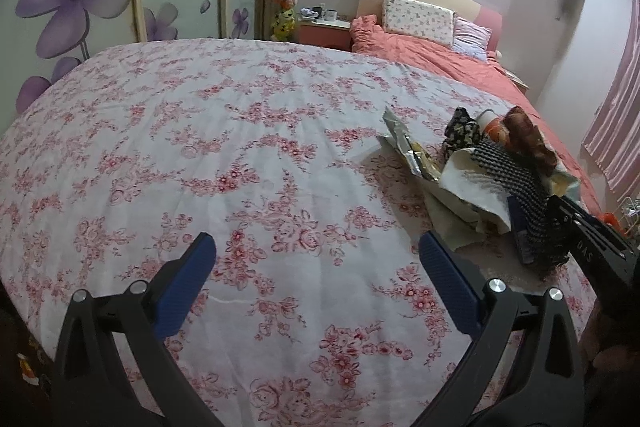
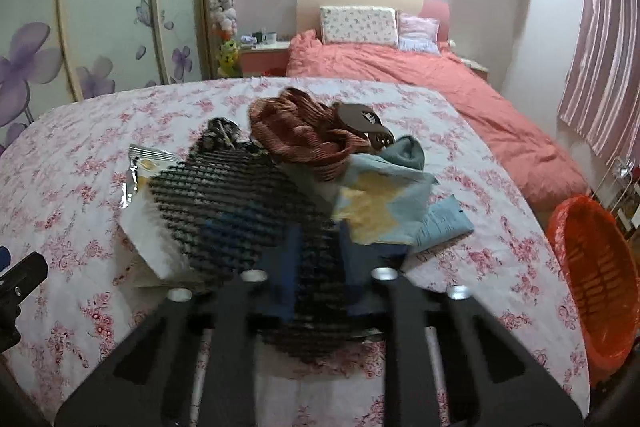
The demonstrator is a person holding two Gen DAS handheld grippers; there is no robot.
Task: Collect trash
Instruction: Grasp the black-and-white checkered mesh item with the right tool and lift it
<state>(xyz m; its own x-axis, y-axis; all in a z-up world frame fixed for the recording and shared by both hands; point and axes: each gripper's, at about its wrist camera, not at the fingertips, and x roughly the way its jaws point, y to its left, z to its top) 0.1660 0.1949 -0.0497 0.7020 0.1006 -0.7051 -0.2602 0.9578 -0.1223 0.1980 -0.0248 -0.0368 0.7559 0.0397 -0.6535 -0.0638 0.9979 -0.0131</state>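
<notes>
Floral pink-and-white cloth [image 1: 248,147] covered the table across both views, and on it lay a heap of rubbish. Seen from the left wrist, the left gripper [image 1: 316,247] occupied the lower centre of the frame with its blue-padded jaws spread wide and nothing between them, above bare cloth. The heap sat at the right of that frame: a silver foil wrapper [image 1: 404,143], white paper [image 1: 468,183] and a black-and-white net bag [image 1: 516,179]. The right gripper [image 1: 560,227] entered from the lower right edge, its tip at the bag. Seen from the right wrist, the right gripper [image 2: 316,267] filled the lower centre, jaws clenched on the net bag [image 2: 224,203], which was blurred. Behind the bag, toward the middle of the frame, lay a rust-brown knitted piece [image 2: 300,135], a yellow-and-blue wrapper [image 2: 380,203] and a pale blue packet [image 2: 444,223]. An orange bin [image 2: 596,267] stood at the right edge, beside the table. A bed with a coral cover [image 2: 420,83] occupied the upper right.
</notes>
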